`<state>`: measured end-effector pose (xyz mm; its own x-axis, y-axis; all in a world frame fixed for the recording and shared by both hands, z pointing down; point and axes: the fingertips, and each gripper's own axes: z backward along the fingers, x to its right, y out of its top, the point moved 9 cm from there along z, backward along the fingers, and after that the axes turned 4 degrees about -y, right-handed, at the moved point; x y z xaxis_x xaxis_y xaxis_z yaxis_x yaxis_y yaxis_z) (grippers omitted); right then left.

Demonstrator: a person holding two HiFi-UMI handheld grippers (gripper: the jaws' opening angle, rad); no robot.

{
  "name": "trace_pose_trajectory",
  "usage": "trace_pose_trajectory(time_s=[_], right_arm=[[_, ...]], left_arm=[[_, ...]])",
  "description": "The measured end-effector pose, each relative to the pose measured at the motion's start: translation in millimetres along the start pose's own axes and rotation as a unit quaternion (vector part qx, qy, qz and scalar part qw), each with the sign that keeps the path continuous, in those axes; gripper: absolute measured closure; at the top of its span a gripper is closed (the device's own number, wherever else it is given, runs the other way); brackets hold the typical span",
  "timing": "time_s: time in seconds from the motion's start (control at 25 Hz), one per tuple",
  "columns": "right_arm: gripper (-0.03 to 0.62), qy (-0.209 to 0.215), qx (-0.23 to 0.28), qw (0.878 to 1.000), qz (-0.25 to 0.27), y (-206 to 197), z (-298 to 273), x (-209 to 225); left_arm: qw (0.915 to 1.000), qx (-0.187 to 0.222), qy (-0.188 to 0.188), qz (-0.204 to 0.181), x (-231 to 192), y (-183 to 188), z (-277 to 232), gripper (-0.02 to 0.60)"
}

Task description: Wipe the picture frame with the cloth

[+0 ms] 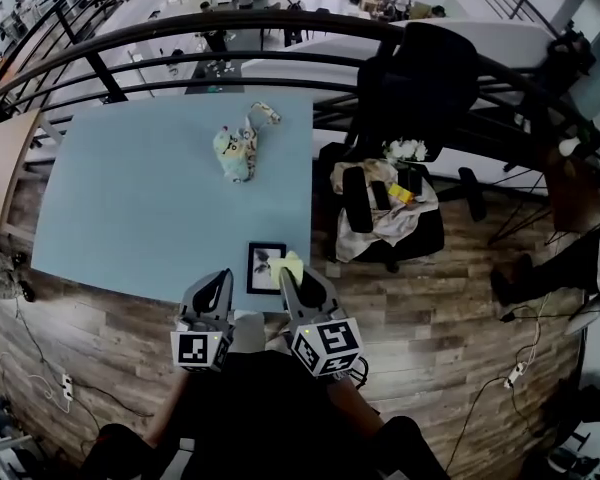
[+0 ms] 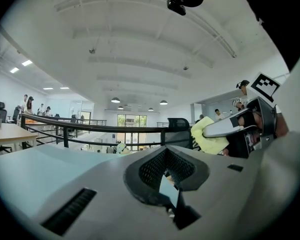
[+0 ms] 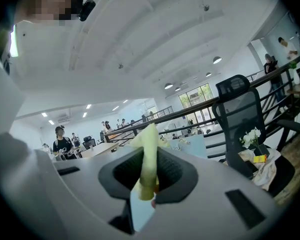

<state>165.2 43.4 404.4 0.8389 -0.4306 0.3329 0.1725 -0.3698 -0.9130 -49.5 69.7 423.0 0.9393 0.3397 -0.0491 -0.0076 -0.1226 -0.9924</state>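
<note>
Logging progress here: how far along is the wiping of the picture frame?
Done: the right tool has the yellow cloth clamped in its jaws. In hand: the cloth sits at the right edge of the picture frame on the table; contact is unclear. Left: the wiping itself, apparently. The left tool is shut and empty, beside the frame.

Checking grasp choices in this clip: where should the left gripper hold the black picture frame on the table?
Probably its left rim, approached from the left. The black rectangular picture frame lies flat near the light blue table's front edge; the yellow cloth in the right gripper covers its right side, and the empty left gripper sits to its left.
</note>
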Motion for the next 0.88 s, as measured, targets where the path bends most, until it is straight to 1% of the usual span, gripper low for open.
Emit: trace_pose_trajectory(time_s=[0.4, 0.64, 0.88], right_arm=[[0.536, -0.007, -0.022, 1.000, -0.010, -3.5, -40.4, -0.9], [0.536, -0.013, -0.033, 0.999, -0.021, -5.2, -66.6, 1.0], [0.536, -0.013, -0.050, 0.998, -0.024, -7.3, -91.1, 3.4]], left_arm=[[0.9996, -0.021, -0.017, 0.003, -30.9, -10.4, -30.5, 0.584], [0.9994, -0.029, -0.021, 0.004, -47.9, -11.6, -49.2, 0.584], [0.9992, -0.029, -0.027, -0.003, -64.0, -22.2, -66.8, 0.584]])
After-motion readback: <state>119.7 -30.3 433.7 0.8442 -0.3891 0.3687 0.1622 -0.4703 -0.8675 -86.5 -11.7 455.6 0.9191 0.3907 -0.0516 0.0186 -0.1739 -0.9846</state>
